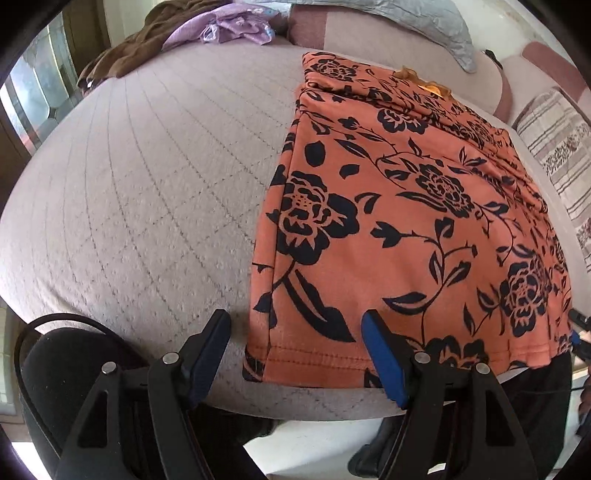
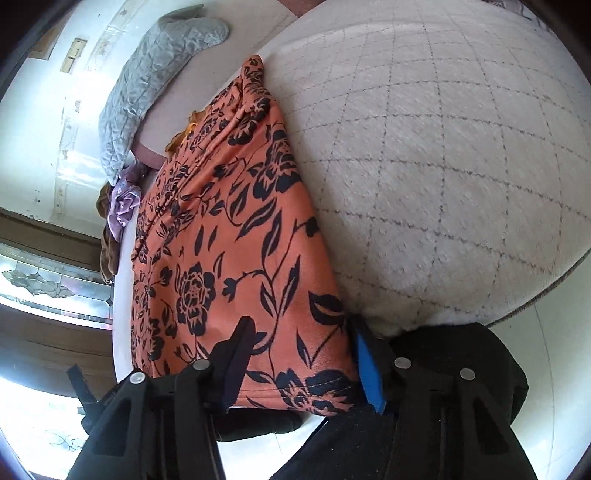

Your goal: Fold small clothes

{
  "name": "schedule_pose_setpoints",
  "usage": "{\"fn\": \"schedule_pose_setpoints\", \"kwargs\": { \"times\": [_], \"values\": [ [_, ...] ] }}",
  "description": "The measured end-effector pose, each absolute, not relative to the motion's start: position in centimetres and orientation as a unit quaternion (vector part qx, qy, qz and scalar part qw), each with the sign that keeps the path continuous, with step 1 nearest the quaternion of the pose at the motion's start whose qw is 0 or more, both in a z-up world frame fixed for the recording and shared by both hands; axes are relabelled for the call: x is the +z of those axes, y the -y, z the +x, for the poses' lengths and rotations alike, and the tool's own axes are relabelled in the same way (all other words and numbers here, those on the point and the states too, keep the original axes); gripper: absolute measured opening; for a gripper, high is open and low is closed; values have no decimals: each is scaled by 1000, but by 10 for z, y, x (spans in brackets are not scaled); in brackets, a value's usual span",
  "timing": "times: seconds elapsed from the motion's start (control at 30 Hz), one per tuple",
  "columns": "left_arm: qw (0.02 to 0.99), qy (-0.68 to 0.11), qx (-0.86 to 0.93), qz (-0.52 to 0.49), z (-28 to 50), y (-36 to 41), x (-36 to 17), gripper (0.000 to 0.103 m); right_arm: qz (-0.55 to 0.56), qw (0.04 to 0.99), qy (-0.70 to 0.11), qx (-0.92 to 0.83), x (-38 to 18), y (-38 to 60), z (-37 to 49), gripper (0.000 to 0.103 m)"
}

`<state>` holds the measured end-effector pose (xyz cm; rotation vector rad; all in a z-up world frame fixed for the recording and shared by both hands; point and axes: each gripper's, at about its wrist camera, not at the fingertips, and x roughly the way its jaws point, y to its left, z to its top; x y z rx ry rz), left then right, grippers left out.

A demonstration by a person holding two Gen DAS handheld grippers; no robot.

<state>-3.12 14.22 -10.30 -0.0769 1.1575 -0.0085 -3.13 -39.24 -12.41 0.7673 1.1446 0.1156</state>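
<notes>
An orange garment (image 1: 406, 221) with a black flower print lies folded lengthwise and flat on the quilted pale bed (image 1: 129, 203). Its hemmed end is at the bed's near edge. My left gripper (image 1: 295, 328) is open, and the hem's left corner lies between its blue-padded fingers, unpinched. In the right wrist view the same garment (image 2: 229, 258) runs away from me over the bed (image 2: 443, 166). My right gripper (image 2: 299, 332) straddles the hem's right corner: one finger lies over the cloth, the other at its edge. The cloth there stays flat, so I read this gripper as open.
A grey quilted pillow (image 1: 424, 26) lies at the head of the bed, with a purple cloth (image 1: 229, 26) and a brown garment (image 1: 125, 51) to its left. A striped pillow (image 1: 554, 147) is at the right. The person's dark clothing (image 2: 443, 387) is just below the bed's near edge.
</notes>
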Motion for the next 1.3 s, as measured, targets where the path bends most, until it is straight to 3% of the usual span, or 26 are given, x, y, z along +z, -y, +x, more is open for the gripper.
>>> {"fn": "schedule_pose_setpoints", "kwargs": {
  "times": [0.03,0.1,0.17,0.33,0.53,0.6,0.63,0.73,0.77,0.8,0.83,0.87,0.9,1.07,1.1,1.2,1.27,1.3],
  "values": [
    [837,-546,-2,-35,-31,-143,-103,70,360,769,-526,53,-127,394,-32,58],
    [840,-542,3,-38,-32,-146,-101,53,365,768,-522,65,-127,393,-30,70],
    [840,-541,3,-44,-33,-150,-99,36,351,771,-526,73,-125,388,-27,74],
    [836,-545,-2,-67,-34,-159,-97,34,303,787,-532,81,-121,368,-22,86],
    [838,-542,-9,-58,-41,-158,-99,34,274,794,-537,80,-122,362,-20,87],
    [836,-545,-12,-67,-41,-159,-99,25,271,794,-538,80,-122,361,-20,88],
    [836,-545,-13,-69,-40,-159,-98,15,267,794,-540,81,-121,360,-20,88],
    [840,-538,-18,-71,-40,-158,-93,9,257,790,-552,79,-120,359,-20,87],
    [843,-533,-20,-71,-41,-158,-89,9,258,789,-553,75,-119,357,-20,81],
    [846,-527,-22,-74,-42,-158,-84,9,251,790,-556,64,-117,358,-21,63],
    [850,-520,-24,-78,-43,-159,-77,8,243,792,-558,53,-115,358,-22,51],
    [855,-511,-26,-83,-44,-159,-70,8,244,792,-557,50,-113,361,-24,25],
    [858,-505,-28,-85,-44,-161,-64,8,256,790,-554,53,-111,366,-27,18],
    [833,-546,-15,-88,-31,-164,-92,10,332,767,-544,70,-119,390,-33,23],
    [829,-553,-11,-87,-31,-163,-99,11,344,756,-552,68,-126,391,-32,28],
    [839,-538,-12,-79,-36,-159,-97,23,355,749,-556,66,-133,392,-32,32],
    [840,-539,-10,-64,-35,-154,-98,19,347,752,-557,70,-132,390,-32,32],
    [840,-538,-13,-63,-34,-153,-96,9,345,753,-557,71,-133,389,-31,32]
  ]
}}
